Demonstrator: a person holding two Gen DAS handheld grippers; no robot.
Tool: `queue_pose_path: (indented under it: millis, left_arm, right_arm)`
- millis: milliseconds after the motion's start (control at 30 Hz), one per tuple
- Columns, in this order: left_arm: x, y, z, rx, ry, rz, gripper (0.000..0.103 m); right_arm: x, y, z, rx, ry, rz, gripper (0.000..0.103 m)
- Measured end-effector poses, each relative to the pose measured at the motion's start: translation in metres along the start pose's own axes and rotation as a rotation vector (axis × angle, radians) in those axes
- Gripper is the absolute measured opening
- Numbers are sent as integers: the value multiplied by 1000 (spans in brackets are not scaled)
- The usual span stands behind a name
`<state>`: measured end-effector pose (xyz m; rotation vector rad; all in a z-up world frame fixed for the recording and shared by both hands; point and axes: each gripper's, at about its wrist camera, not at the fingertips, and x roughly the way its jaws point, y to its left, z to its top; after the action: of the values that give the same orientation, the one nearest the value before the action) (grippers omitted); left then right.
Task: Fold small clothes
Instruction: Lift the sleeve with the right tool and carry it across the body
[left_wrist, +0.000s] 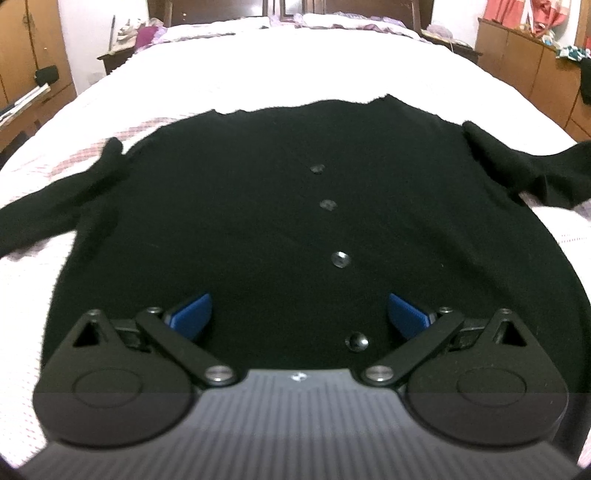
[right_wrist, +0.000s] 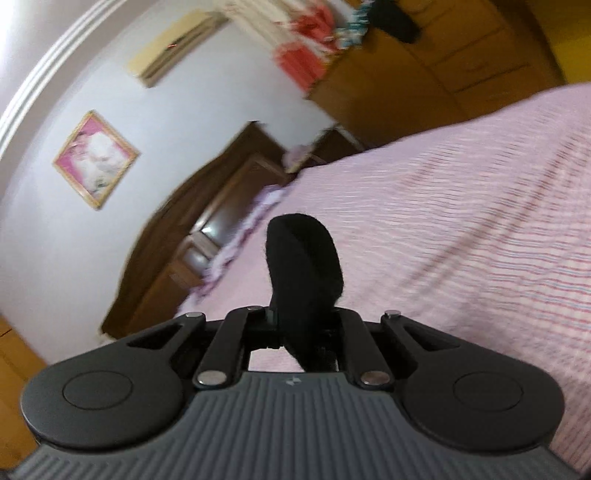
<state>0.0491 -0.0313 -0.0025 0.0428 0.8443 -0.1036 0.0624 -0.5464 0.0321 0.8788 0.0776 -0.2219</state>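
Observation:
A black buttoned cardigan lies flat on the bed, its buttons running up the middle and a sleeve stretched out to each side. My left gripper hovers just above its near hem, open, with the blue pads wide apart and nothing between them. In the right wrist view, my right gripper is shut on a fold of black cloth, the cardigan's sleeve, which sticks up past the fingers. That view is tilted and blurred.
The bed wears a white and pink striped cover, with pillows at the far end. Wooden cupboards stand to the right, a dark side table to the left. A framed picture hangs on the wall.

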Motion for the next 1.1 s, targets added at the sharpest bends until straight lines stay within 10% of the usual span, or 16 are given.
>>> queue_pose_path:
  millis: [533,1100]
  left_arm:
    - [-19,43,4,-37,-23,18,103]
    - [-20,87,1,-134,-13,35,103]
  right_arm:
    - [-14,193,-73,-137,154,199,9]
    - [14,332,-275,-298,483,259,9]
